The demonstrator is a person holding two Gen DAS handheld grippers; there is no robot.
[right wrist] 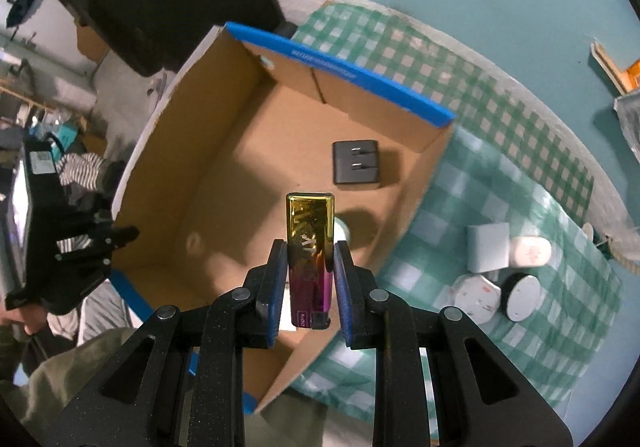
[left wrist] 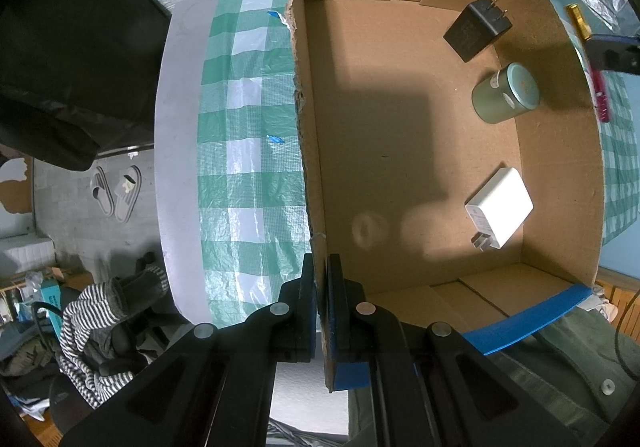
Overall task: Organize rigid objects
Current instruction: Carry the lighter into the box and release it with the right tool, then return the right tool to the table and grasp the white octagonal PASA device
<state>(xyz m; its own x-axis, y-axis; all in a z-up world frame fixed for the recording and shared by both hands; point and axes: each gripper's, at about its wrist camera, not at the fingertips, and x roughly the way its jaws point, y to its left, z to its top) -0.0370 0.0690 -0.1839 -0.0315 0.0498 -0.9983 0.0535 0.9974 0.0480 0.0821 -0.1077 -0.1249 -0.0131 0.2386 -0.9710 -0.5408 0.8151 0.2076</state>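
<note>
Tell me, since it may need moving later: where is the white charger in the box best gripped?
Grip the white charger across its two broad flat faces, coming from above; it appears to stand on edge on the cardboard box floor, prongs sideways, near a wall.

The tabletop (right wrist: 532,19) carries a green-checked cloth (right wrist: 460,183). On the cloth sits an open cardboard box (right wrist: 224,175); right of the box lie a grey block (right wrist: 486,247), a white case (right wrist: 532,251) and two round items (right wrist: 500,297).

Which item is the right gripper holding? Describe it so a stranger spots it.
Find the cardboard box. Above it, the right gripper clamps a lighter, gold at the top, purple below. Nothing else here is shiny.
</note>
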